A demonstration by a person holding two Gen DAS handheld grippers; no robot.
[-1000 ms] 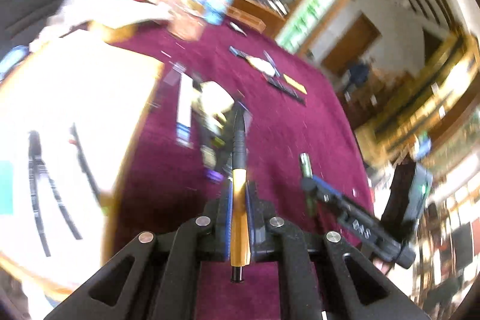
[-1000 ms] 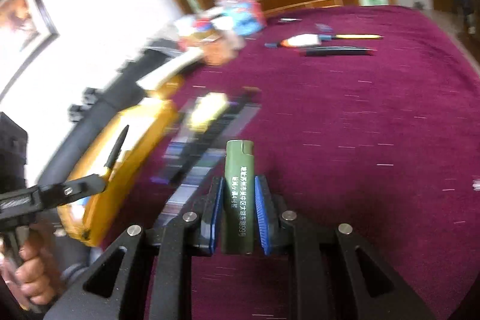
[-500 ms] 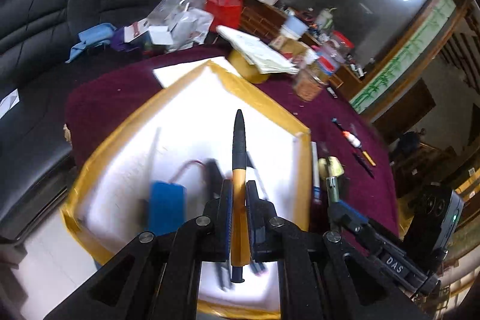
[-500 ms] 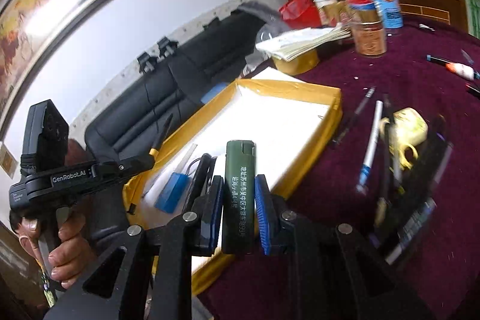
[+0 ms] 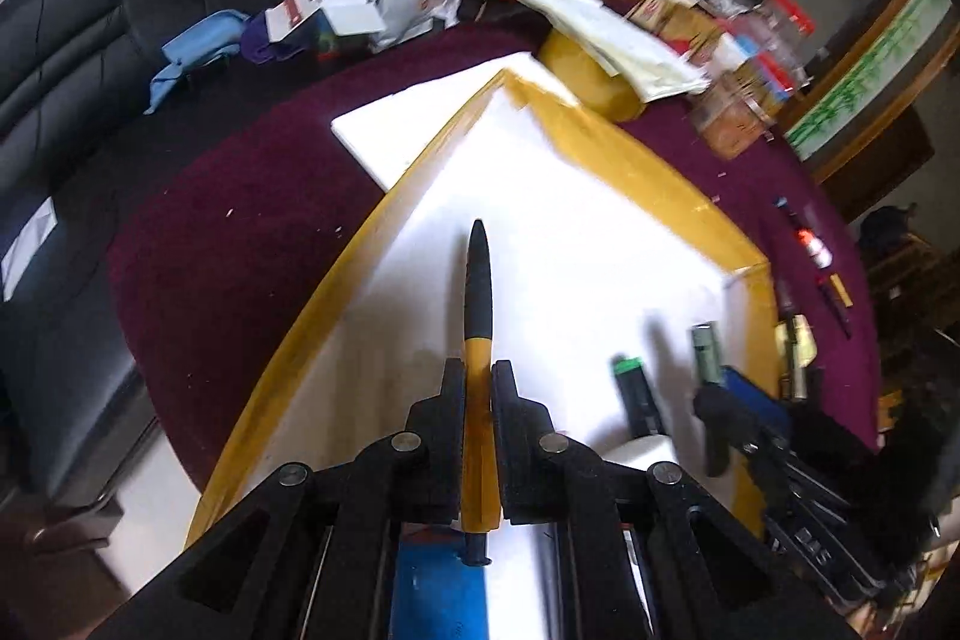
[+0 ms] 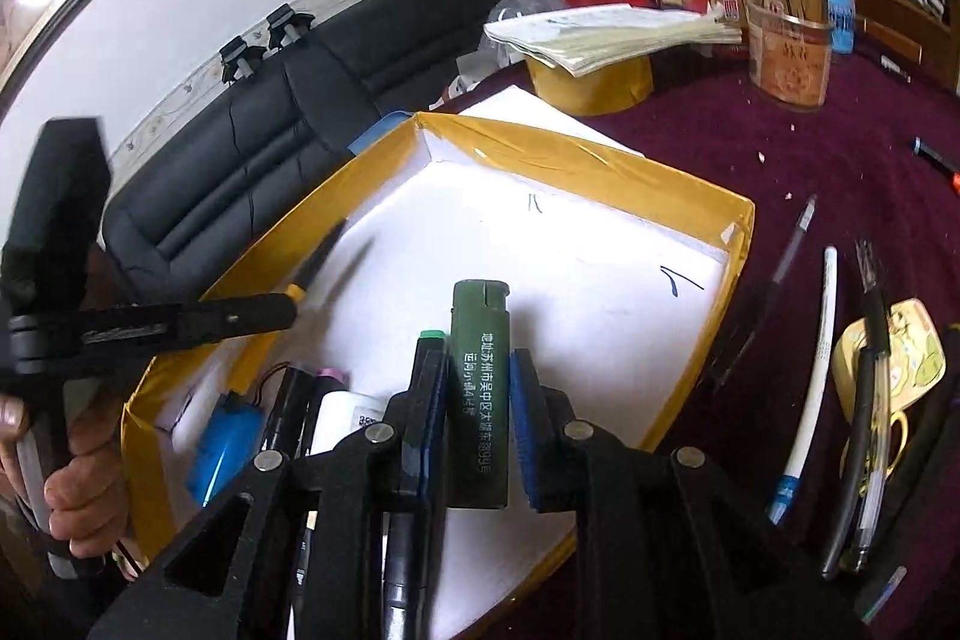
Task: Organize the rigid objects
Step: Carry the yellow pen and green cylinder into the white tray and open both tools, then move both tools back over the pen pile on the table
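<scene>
Two tools loaded: left tool [image 5: 477,388] pinching an orange-and-black plastic pen [image 5: 478,316], right tool [image 6: 478,376] pinching a dark green lighter [image 6: 480,388]; both long axes point forward over the yellow-taped white tray [image 6: 600,172] directly beneath, on the maroon-clothed surface [image 6: 780,148].

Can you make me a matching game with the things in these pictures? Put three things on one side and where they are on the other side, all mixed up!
Things:
1. yellow-and-black pen
2. green lighter
3. blue battery pack

Places:
A. lying in the yellow-edged tray
B. clamped in the left gripper
C. clamped in the right gripper

Pairs: 1-B, 2-C, 3-A
</scene>
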